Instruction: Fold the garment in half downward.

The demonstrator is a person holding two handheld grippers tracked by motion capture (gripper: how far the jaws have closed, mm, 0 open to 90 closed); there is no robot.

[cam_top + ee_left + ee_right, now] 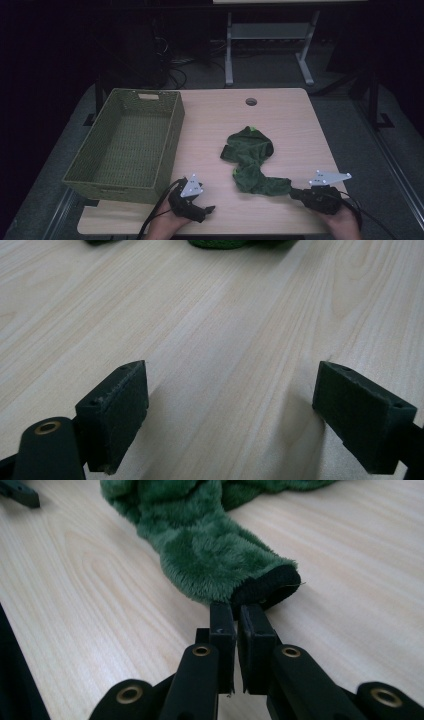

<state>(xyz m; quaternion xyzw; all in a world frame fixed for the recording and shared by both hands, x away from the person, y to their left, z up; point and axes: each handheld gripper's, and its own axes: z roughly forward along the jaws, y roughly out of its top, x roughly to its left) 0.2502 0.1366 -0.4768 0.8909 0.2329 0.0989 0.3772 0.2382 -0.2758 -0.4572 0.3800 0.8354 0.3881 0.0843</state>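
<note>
Starting at your left, the woven green basket (pixel 127 145) sits on the left part of the light wooden surface (pixel 295 125), its long side running away from you and a cut-out handle in its far wall. Nothing lies inside it that the high view lets you make out.

Just to the right of the basket's near corner, your left gripper (pixel 209 210) rests low over the surface, close to the near edge, with its grey three-cornered plate facing up. Its jaws stand spread wide, and in the left gripper view you see bare wood grain between them. The pads hold nothing, and the fabric's edge shows only at the far top of that view, well apart from them.

Moving right, the green fleece garment (pixel 250 162) lies crumpled near the middle of the surface. Its bulk is bunched up toward the far side, and one sleeve-like part trails toward you and to the right, ending in a dark cuff (pixel 270 587).

Farthest right, your right gripper (pixel 296 192) sits near the near-right corner of the surface, pointing left at that trailing end. Its jaws are pressed almost together, and the right gripper view shows them pinching the lower edge of the dark cuff right at their tips. The sleeve lies flat on the wood behind the cuff.
</note>
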